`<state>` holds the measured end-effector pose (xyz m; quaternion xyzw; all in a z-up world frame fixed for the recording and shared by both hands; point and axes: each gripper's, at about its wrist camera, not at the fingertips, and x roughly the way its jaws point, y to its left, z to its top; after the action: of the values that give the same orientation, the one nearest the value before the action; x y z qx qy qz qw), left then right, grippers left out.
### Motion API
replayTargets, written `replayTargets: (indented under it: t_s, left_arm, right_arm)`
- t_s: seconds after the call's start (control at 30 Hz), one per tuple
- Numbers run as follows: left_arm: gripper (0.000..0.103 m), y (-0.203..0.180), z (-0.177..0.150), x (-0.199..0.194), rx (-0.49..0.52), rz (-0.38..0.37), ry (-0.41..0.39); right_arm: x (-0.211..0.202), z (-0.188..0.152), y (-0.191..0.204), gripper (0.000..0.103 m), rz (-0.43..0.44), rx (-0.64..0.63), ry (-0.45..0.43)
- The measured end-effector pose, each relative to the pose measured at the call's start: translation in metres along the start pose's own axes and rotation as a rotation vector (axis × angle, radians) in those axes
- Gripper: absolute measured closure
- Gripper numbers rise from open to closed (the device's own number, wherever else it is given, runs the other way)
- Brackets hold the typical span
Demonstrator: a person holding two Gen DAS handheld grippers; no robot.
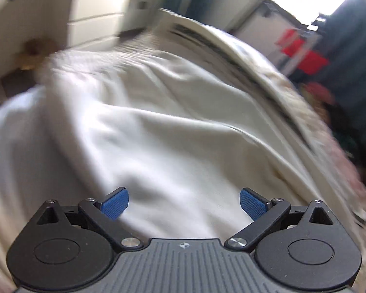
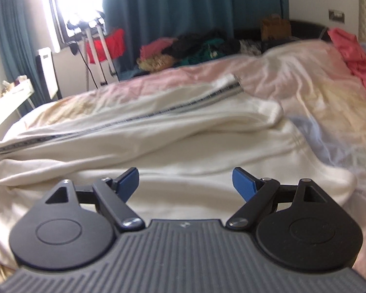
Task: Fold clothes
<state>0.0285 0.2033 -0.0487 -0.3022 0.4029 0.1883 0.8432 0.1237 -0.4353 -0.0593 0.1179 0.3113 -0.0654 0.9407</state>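
A cream-white zip-up garment lies spread on the bed, with a dark zipper line along its far edge. In the right wrist view the same white garment stretches across the bed, its zipper running from left to upper right. My left gripper is open just above the fabric, nothing between its blue pads. My right gripper is open too, hovering over the garment's near part, blue pads wide apart. The left wrist view is motion-blurred.
A pink and pastel bedspread covers the bed. A coral garment lies at the far right, and a heap of dark, green and pink clothes at the far side. White drawers stand beyond the bed; teal curtains and a bright window behind.
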Motion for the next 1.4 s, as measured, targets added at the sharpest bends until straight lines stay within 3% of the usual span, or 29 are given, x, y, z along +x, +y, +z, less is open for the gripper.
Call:
replayTargets:
  t_s: [0.07,0.2,0.33,0.47,0.7,0.8,0.93,1.17,1.3,1.4]
  left_arm:
    - [0.004,0.013,0.010,-0.007,-0.060,0.036,0.003]
    - [0.003,0.033,0.028,-0.020,-0.073,0.116,-0.053]
    - [0.003,0.064,0.036,-0.011,-0.202,0.112,0.012]
    - [0.003,0.077,0.037,-0.001,-0.266,0.045,0.055]
    - [0.008,0.104,0.041,-0.008,-0.415,-0.317,-0.051]
    - [0.015,0.118,0.039,-0.012,-0.487,-0.392,-0.071]
    - [0.020,0.124,0.038,-0.009,-0.503,-0.347,-0.049]
    - [0.022,0.106,0.042,-0.004,-0.376,-0.265,-0.045]
    - [0.022,0.115,0.042,0.004,-0.422,-0.268,-0.037]
    - [0.022,0.132,0.043,0.007,-0.495,-0.263,-0.051]
  right_arm:
    - [0.002,0.000,-0.006,0.018,-0.011,0.008,0.008]
    - [0.006,-0.001,-0.015,0.018,-0.040,0.010,0.016]
    - [0.015,-0.001,-0.025,0.018,-0.058,0.040,0.050]
    - [0.016,-0.001,-0.037,0.018,-0.093,0.073,0.056]
    - [0.012,0.003,-0.065,0.018,-0.164,0.185,0.020]
    - [0.009,0.003,-0.076,0.018,-0.210,0.223,0.009]
    - [0.001,-0.002,-0.108,0.018,-0.213,0.417,-0.017]
    - [-0.017,-0.019,-0.166,0.018,-0.242,0.773,-0.077]
    - [-0.018,-0.040,-0.187,0.017,-0.276,0.918,-0.051]
    - [-0.006,-0.053,-0.197,0.018,-0.176,1.008,-0.026]
